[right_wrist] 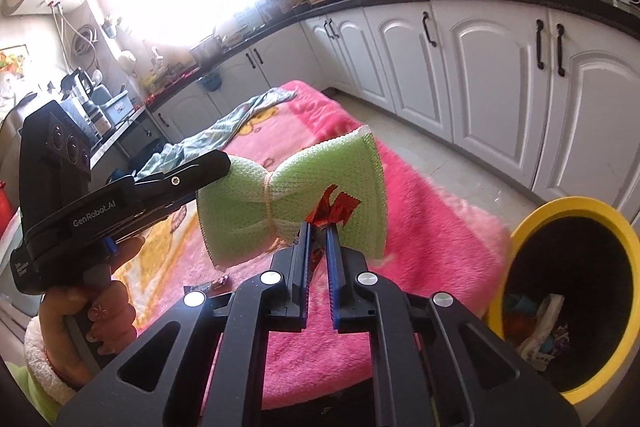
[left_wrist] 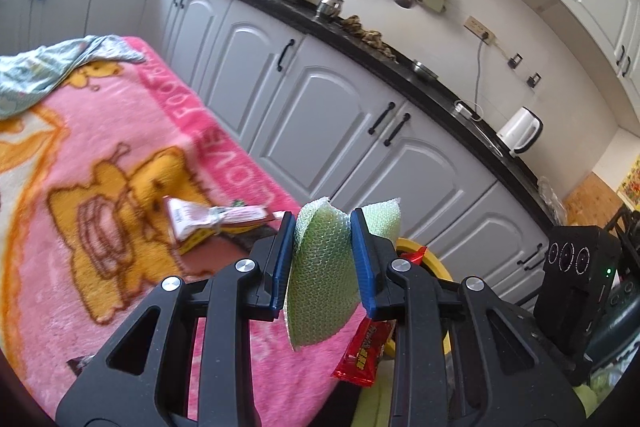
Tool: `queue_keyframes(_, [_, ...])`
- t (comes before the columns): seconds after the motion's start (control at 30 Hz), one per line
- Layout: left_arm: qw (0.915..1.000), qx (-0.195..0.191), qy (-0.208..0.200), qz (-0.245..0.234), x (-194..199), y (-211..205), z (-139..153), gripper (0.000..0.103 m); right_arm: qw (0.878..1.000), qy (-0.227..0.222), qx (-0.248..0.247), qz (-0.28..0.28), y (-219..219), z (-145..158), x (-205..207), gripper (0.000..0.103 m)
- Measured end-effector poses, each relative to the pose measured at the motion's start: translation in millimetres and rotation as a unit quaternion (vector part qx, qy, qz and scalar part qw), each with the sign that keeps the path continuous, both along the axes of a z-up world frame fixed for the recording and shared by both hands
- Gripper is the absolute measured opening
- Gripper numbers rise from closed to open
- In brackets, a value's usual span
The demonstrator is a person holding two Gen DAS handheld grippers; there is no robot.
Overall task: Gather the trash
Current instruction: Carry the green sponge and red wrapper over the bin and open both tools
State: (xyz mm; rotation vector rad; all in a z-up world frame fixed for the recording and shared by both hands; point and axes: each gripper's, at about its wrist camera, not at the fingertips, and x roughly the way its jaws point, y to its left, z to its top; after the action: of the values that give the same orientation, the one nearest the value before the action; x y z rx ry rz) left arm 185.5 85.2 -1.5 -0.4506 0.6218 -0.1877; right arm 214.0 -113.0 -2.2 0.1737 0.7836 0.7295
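Trash rides in 2 grips: my left hand-held gripper (left_wrist: 323, 255) pinches the green mesh sponge (left_wrist: 320, 279). My right hand-held gripper (right_wrist: 318, 259) is clamped nearly closed on the red wrapper (right_wrist: 334, 209), both clear of the pink blanket (right_wrist: 432, 227), near the yellow bin (right_wrist: 520, 227) for dropping.

Your left gripper (left_wrist: 323, 255) sits low centre in its wrist view, jaws narrowed and pressing a green mesh sponge (left_wrist: 320, 283) between the blue pads. Your left hand (right_wrist: 96, 323) grips its handle at lower left of the right wrist view. Your right gripper (right_wrist: 318, 259), low centre, jaws nearly together, pinches a red wrapper (right_wrist: 334, 209).
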Motion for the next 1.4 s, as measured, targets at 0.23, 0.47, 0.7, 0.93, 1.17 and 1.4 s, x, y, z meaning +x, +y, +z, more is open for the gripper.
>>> queue_keyframes(0.23, [0.9997,0.009,-0.012,-0.021,11.9,-30.8,11.5,0.021,0.999,-0.008,0.01,-0.035,-45.7,7.4,3.7,0.008])
queue_keyframes(0.47, [0.999,0.016,-0.017,-0.037,21.5,-52.8,17.7,0.021,0.998,-0.018,0.026,-0.062,-82.3,15.5,5.1,0.008])
queue_keyframes(0.7, [0.9977,0.024,-0.018,-0.061,31.5,-80.6,20.9,0.021,0.995,-0.031,0.031,-0.093,-116.5,22.2,2.9,0.008])
queue_keyframes(0.93, [0.9957,0.035,-0.018,-0.084,41.0,-112.0,19.1,0.021,0.991,-0.036,0.034,-0.127,-152.2,21.3,-2.1,0.008])
queue_keyframes(1.17, [0.9925,0.058,-0.011,-0.107,49.3,-145.7,8.8,0.021,0.985,-0.042,0.036,-0.163,-185.4,19.2,-5.2,0.008])
queue_keyframes(1.4, [0.9867,0.084,0.009,-0.138,60.9,-185.5,-12.1,0.023,0.98,-0.026,0.038,-0.192,-215.2,7.3,-2.1,0.008])
